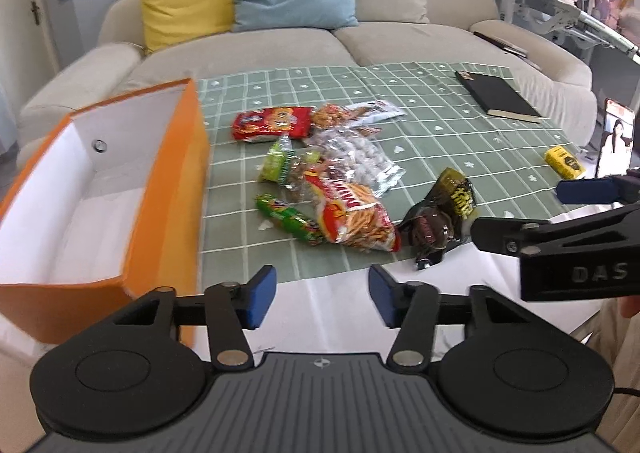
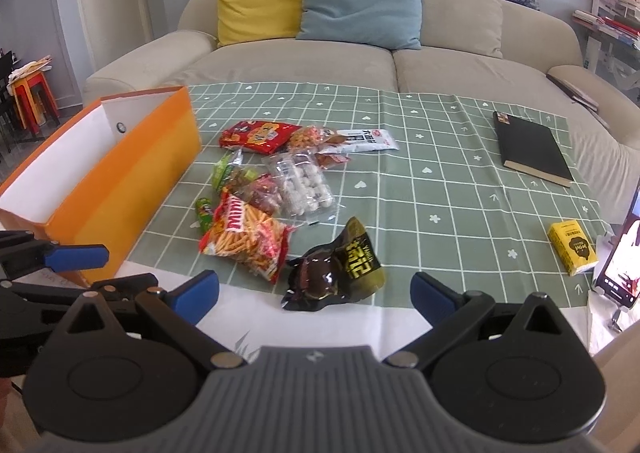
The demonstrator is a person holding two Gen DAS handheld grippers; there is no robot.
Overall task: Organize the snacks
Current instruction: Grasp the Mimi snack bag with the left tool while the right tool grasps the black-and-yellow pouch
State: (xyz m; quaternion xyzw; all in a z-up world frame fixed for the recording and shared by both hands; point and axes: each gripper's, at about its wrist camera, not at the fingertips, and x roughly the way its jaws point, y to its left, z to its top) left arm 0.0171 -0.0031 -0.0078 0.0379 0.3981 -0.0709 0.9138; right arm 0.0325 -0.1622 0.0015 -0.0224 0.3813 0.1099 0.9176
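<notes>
With both tools hovering over the near edge of the counter (image 2: pixel 400 181) and no packet yet taken, the step in hand is judged to be the first pick. The left tool (image 1: pixel 322 295) stands partly spread with nothing between its pads; the right tool (image 2: pixel 314 295) is spread wide and likewise empty. The snacks lie in a loose pile on the green checked cloth, just right of the open orange box (image 2: pixel 120 189), which is empty. Nearest the right tool is the dark packet with yellow lettering (image 2: pixel 336 267); left of it lies the red fries bag (image 2: pixel 246 239). Pinch a flat sealed edge, not the puffed middle, lift clear, then carry left into the box.
</notes>
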